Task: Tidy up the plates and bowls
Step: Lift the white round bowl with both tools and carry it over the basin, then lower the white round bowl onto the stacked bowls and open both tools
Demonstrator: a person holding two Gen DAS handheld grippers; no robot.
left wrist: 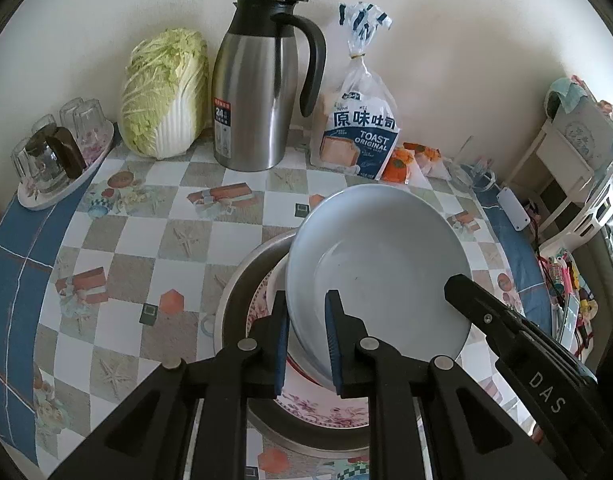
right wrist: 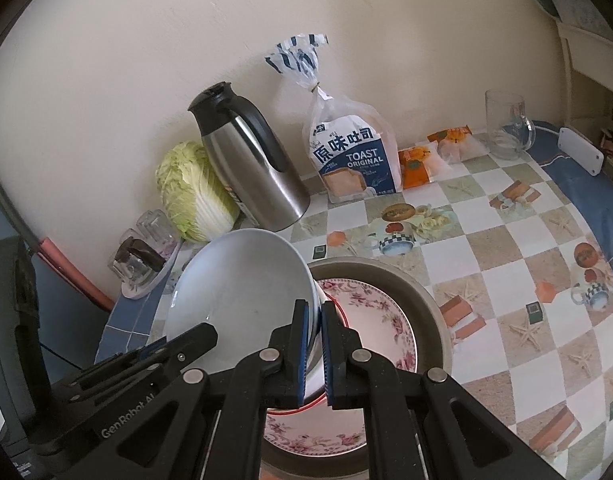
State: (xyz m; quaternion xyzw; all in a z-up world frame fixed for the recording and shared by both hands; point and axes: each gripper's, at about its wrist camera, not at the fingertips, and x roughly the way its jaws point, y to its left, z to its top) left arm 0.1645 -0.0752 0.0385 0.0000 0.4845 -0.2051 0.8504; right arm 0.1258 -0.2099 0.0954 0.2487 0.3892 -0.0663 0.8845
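A: Jaws first. Left gripper (left wrist: 305, 344): pads straddle the near rim of the white plate (left wrist: 378, 264), but a gap shows on the inner side. Clamped or only closing? Cannot tell.

B: Right gripper (right wrist: 313, 350): pads pressed against both faces of the same plate's rim (right wrist: 242, 292). Firm pinch, plate carried by that edge.

A: Plate is tilted steeply, raised above the floral plate (left wrist: 326, 408), which lies inside the metal basin (left wrist: 242, 280). My judgement: two grips on opposite rims steady a wide, slippery dish during lifting or lowering.

B: Agreed. Whether its lower edge touches the floral plate (right wrist: 378, 320) is hidden behind my fingers.

A: View differences. Left camera alone shows the upturned glasses on their tray (left wrist: 62, 176) in full, and the right tool crossing the plate.

B: Right camera alone shows the glass mug (right wrist: 506, 128) clearly. Both show the thermos (right wrist: 250, 160), cabbage (right wrist: 194, 192) and toast bag (right wrist: 346, 156) along the wall, well apart from the basin.
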